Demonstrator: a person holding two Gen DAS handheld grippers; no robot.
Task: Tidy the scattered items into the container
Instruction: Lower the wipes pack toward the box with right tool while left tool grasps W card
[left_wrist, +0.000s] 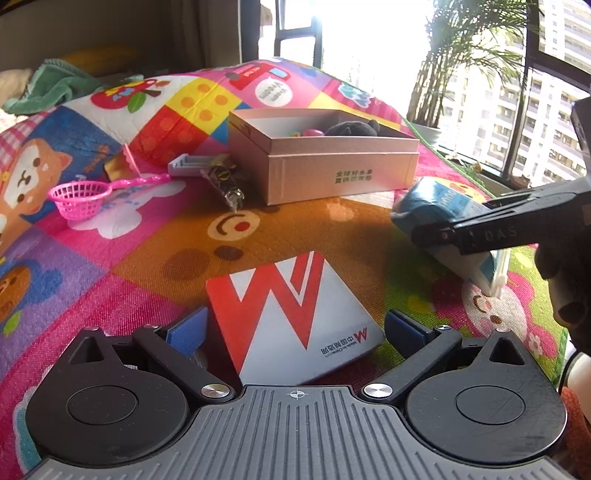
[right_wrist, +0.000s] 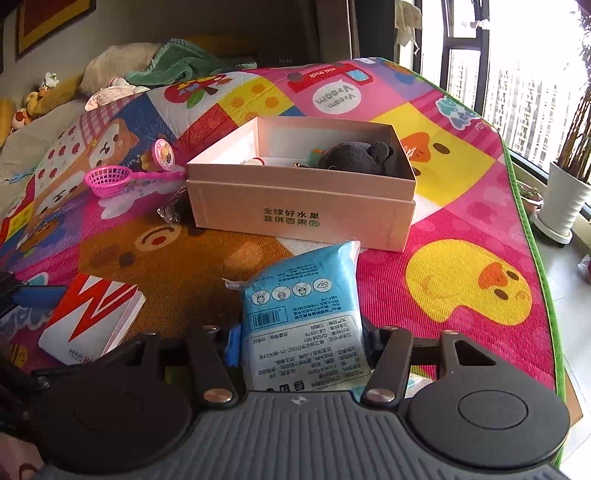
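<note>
A pink cardboard box (left_wrist: 332, 177) (right_wrist: 295, 218) stands open on the play mat and holds a dark plush toy (right_wrist: 360, 157) and small items. My left gripper (left_wrist: 295, 328) is open, its blue pads on either side of a red-and-white booklet (left_wrist: 291, 314) that lies on the mat; the booklet also shows in the right wrist view (right_wrist: 92, 317). My right gripper (right_wrist: 301, 343) is shut on a blue tissue pack (right_wrist: 303, 317) and holds it above the mat in front of the box. The pack and right gripper show in the left wrist view (left_wrist: 443, 225).
A pink toy strainer (left_wrist: 81, 195) (right_wrist: 110, 181), a grey plastic piece (left_wrist: 184, 164), a dark foil packet (left_wrist: 225, 184) and a small round pink toy (right_wrist: 164, 153) lie left of the box. The mat's green edge (right_wrist: 535, 258) runs along the right, by a potted plant (right_wrist: 565, 195).
</note>
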